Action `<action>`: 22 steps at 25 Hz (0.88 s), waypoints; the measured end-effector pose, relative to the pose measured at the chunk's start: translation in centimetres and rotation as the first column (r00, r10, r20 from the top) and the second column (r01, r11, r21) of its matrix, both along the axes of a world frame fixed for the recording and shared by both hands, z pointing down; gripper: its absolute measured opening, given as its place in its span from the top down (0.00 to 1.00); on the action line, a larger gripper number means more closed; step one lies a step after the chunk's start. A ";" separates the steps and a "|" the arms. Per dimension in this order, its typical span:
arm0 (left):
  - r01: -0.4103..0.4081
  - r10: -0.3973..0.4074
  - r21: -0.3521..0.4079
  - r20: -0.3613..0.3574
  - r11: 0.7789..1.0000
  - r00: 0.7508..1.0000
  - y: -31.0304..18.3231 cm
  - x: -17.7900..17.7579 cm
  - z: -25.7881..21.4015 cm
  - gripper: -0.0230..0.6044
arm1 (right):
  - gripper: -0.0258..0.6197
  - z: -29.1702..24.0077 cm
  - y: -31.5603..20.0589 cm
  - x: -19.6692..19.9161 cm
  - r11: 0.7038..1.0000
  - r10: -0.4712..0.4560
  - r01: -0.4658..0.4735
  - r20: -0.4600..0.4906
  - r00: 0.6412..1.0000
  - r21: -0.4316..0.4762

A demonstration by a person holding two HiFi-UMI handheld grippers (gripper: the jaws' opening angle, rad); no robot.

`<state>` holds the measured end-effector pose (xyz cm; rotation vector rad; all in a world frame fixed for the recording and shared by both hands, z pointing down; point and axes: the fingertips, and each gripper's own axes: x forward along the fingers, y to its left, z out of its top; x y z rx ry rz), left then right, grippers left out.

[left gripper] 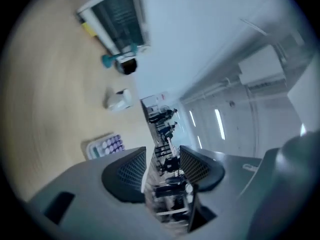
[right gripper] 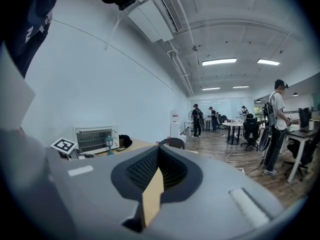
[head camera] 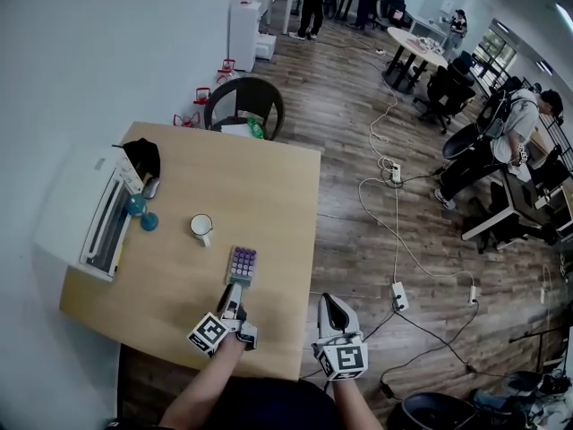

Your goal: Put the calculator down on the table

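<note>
Wood-topped table, pale and rectangular, its left edge against a white wall.

1. Calculator: light case with purple keys. It lies flat on the table near the front edge, right of the middle. The key print is too small to read.
2. Left gripper: grey, pointing level, with its tips above the front edge and just short of the calculator. The jaws stand wide apart with nothing between them. In the left gripper view the calculator lies on the table off to the side of one jaw, clear of both. The cube bears black-and-white square markers.
3. Right gripper: grey, held off the table beyond the right front corner. The jaws are drawn together and hold nothing. Its cube bears the same kind of marker.
4. Mug: white, upright, about mid-table, well apart from the calculator.
5. Toaster oven: white with a glass door, along the left edge. Any label is unreadable.
6. Small blue lamp: just beside the oven door.
7. Black cloth item: near the far left corner; what it is cannot be told.
8. Dark chair: on the floor beyond the far edge.
</note>
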<state>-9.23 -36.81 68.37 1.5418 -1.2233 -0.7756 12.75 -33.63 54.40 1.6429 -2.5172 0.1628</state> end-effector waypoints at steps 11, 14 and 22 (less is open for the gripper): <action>-0.476 0.059 0.021 0.987 0.879 0.152 2.8 5.0 -8.6 0.72 | 0.94 -0.4 0.6 0.7 1.000 0.004 -0.004 -0.001 1.000 0.008; -0.494 0.022 0.030 0.995 0.869 0.099 3.2 5.5 -9.1 0.72 | 0.94 -0.4 0.5 0.8 1.000 0.008 -0.008 0.006 1.000 0.009; -0.409 -0.047 0.146 0.969 0.901 0.241 2.2 4.3 -12.9 0.72 | 0.94 -0.6 0.4 0.8 1.000 0.002 -0.002 0.013 1.000 0.013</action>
